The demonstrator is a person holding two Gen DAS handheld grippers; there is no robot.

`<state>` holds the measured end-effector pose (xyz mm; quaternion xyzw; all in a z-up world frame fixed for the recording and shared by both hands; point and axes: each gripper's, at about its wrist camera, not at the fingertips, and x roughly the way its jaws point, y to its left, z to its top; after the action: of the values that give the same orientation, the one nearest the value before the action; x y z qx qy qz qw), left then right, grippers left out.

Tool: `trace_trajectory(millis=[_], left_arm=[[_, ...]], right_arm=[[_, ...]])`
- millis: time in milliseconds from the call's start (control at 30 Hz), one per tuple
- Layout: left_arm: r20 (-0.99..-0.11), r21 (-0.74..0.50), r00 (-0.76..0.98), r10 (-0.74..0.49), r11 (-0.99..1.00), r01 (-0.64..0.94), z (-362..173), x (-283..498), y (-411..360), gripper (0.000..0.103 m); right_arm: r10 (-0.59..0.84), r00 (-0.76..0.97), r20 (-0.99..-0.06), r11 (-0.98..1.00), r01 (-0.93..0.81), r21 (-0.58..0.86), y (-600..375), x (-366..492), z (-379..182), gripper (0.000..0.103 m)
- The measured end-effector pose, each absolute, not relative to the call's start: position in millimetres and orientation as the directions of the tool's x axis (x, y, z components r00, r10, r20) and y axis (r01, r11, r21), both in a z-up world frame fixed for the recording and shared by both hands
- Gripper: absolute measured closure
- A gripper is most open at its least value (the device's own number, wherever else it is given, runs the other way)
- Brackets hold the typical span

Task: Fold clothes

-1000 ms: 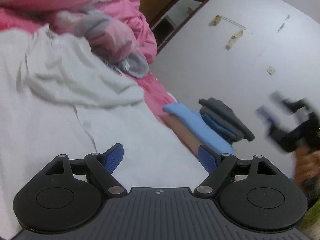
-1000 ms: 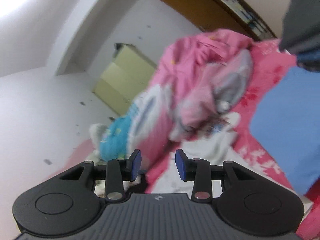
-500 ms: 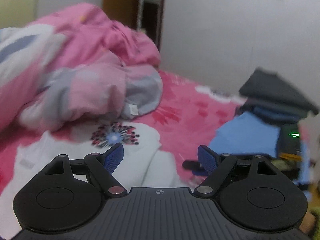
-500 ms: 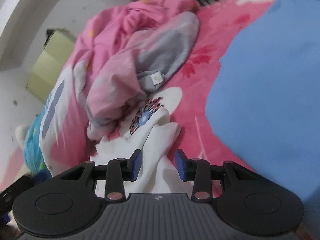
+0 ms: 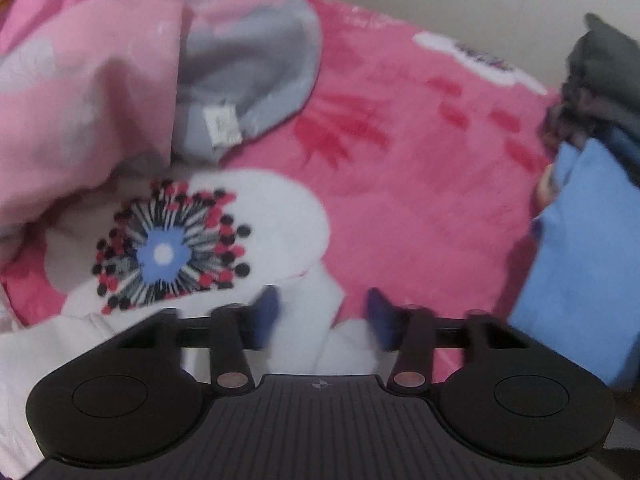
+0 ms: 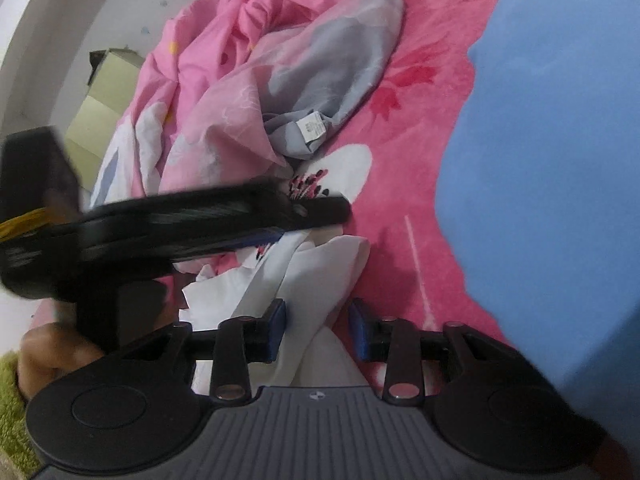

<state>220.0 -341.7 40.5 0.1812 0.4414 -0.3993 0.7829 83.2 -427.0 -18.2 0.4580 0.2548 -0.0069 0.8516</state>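
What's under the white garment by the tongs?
The white garment lies on the pink floral blanket, which shows all around it. Whether anything else sits beneath its folds is hidden. The rumpled pink duvet overlaps the blanket behind it.

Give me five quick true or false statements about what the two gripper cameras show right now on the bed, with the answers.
1. Both grippers are open. True: the left gripper and the right gripper each show a gap between the blue pads.
2. White garment cloth lies between the right gripper's fingers. True.
3. The bed cover is plain green. False: it is pink with red and white flower prints.
4. A folded blue garment lies to the right in the left wrist view. True.
5. The dark clothes lie beneath the blue garment. False: they sit on top of it.
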Motion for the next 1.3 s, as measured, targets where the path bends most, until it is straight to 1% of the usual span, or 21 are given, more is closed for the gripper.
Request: trace_trajectory(millis=[33,67,100,133,233,333,433,533,567,633,700,733,767,833,867,933,967,1000,1100,1300], left_arm=[[-0.845,-0.071,0.287,-0.452,0.626,0.776,37,223,-342,0.09],[-0.845,-0.09,0.282,-0.454,0.642,0.762,36,227,-340,0.095],[-0.835,-0.131,0.278,-0.475,0.661,0.739,38,231,-333,0.099],[-0.824,-0.171,0.274,-0.497,0.678,0.715,41,235,-327,0.1],[-0.759,-0.314,0.279,-0.588,0.706,0.635,54,245,-297,0.102],[-0.679,-0.458,0.301,-0.67,0.707,0.539,65,256,-262,0.102],[-0.609,-0.561,0.332,-0.721,0.686,0.463,67,261,-231,0.102],[-0.545,-0.658,0.35,-0.762,0.647,0.385,62,266,-206,0.102],[-0.533,-0.681,0.356,-0.768,0.639,0.359,59,268,-200,0.102],[-0.539,-0.71,0.343,-0.769,0.634,0.306,53,273,-192,0.1],[-0.564,-0.711,0.33,-0.757,0.648,0.274,50,276,-186,0.091],[-0.579,-0.695,0.336,-0.742,0.666,0.273,52,275,-182,0.077],[-0.589,-0.676,0.352,-0.727,0.682,0.279,57,272,-177,0.068],[-0.575,-0.644,0.398,-0.715,0.696,0.318,72,261,-158,0.067],[-0.565,-0.632,0.417,-0.712,0.699,0.336,81,254,-146,0.064],[-0.557,-0.602,0.454,-0.695,0.715,0.357,94,238,-122,0.054],[-0.56,-0.577,0.476,-0.678,0.731,0.363,101,227,-109,0.045],[-0.57,-0.547,0.497,-0.654,0.754,0.365,106,217,-97,0.04],[-0.616,-0.462,0.539,-0.574,0.818,0.343,107,185,-64,0.034],[-0.724,-0.367,0.513,-0.462,0.887,0.281,65,141,-26,0.034]], right_arm=[[0.226,0.872,-0.434,0.574,0.24,0.783,-427,83,-19,0.085],[0.232,0.875,-0.425,0.566,0.234,0.791,-427,82,-20,0.092],[0.238,0.877,-0.416,0.557,0.228,0.799,-428,81,-22,0.093],[0.242,0.88,-0.408,0.55,0.222,0.805,-428,80,-22,0.095],[0.246,0.89,-0.383,0.539,0.203,0.818,-428,76,-20,0.098],[0.255,0.897,-0.362,0.527,0.185,0.83,-426,72,-18,0.099],[0.275,0.896,-0.348,0.512,0.17,0.842,-424,70,-18,0.1],[0.283,0.891,-0.355,0.504,0.177,0.845,-424,70,-20,0.1],[0.285,0.889,-0.358,0.501,0.181,0.846,-424,70,-21,0.1],[0.289,0.885,-0.364,0.495,0.187,0.848,-424,71,-23,0.1],[0.294,0.881,-0.37,0.489,0.194,0.85,-424,71,-25,0.1],[0.296,0.879,-0.373,0.486,0.198,0.851,-424,71,-26,0.099],[0.298,0.877,-0.376,0.483,0.201,0.852,-424,72,-26,0.098],[0.303,0.873,-0.382,0.477,0.208,0.854,-424,72,-28,0.098],[0.305,0.871,-0.385,0.474,0.211,0.855,-424,72,-29,0.097],[0.309,0.867,-0.391,0.468,0.218,0.856,-424,73,-31,0.096],[0.31,0.866,-0.392,0.468,0.221,0.856,-424,73,-31,0.096],[0.31,0.865,-0.394,0.469,0.221,0.855,-424,73,-32,0.096],[0.308,0.864,-0.397,0.472,0.224,0.853,-424,73,-32,0.096],[0.306,0.863,-0.402,0.477,0.227,0.849,-424,74,-32,0.096]])
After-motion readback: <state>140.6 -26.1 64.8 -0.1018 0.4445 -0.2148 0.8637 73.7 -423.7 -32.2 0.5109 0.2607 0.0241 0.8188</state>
